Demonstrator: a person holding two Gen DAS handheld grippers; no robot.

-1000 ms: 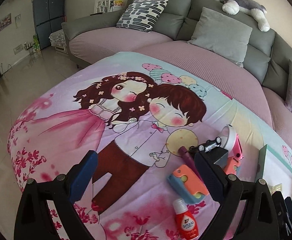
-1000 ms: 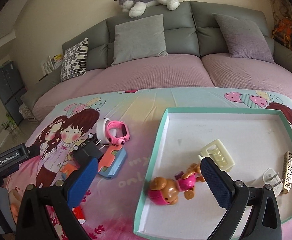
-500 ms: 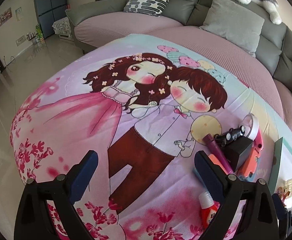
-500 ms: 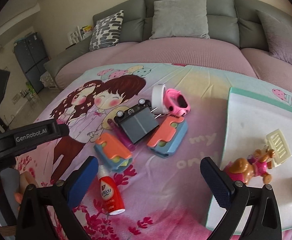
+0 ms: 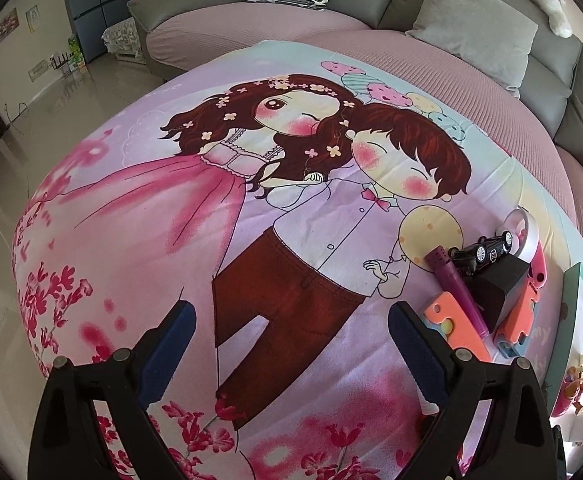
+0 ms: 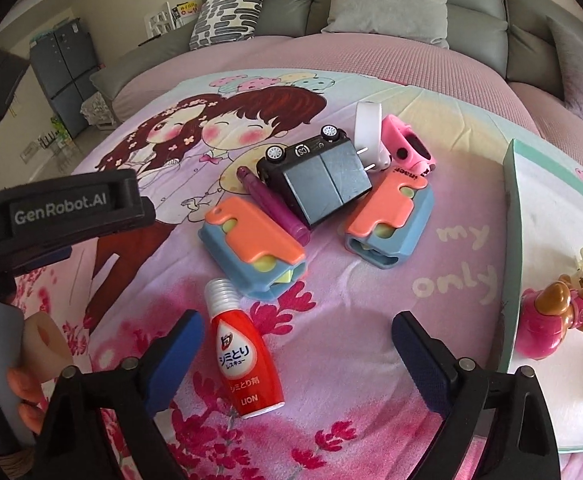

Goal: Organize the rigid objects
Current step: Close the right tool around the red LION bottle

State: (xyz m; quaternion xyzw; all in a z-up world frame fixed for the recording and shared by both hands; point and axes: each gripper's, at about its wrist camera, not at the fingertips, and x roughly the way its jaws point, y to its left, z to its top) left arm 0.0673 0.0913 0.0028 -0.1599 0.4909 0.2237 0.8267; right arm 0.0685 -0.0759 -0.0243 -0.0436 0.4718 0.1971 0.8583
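Closing right gripper (image 6: 297, 354) jaws flanking red bottle (image 6: 247, 354).

I see a glossy plastic bottle (image 6: 247, 364), a matt printed cloth sheet (image 6: 351, 320), smooth plastic toy cases (image 6: 253, 250), and a ribbed fabric sofa (image 6: 331, 60).

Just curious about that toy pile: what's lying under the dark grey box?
The dark grey box rests on a purple marker, whose middle it covers, and leans against a black toy car. Whatever else lies beneath is covered.
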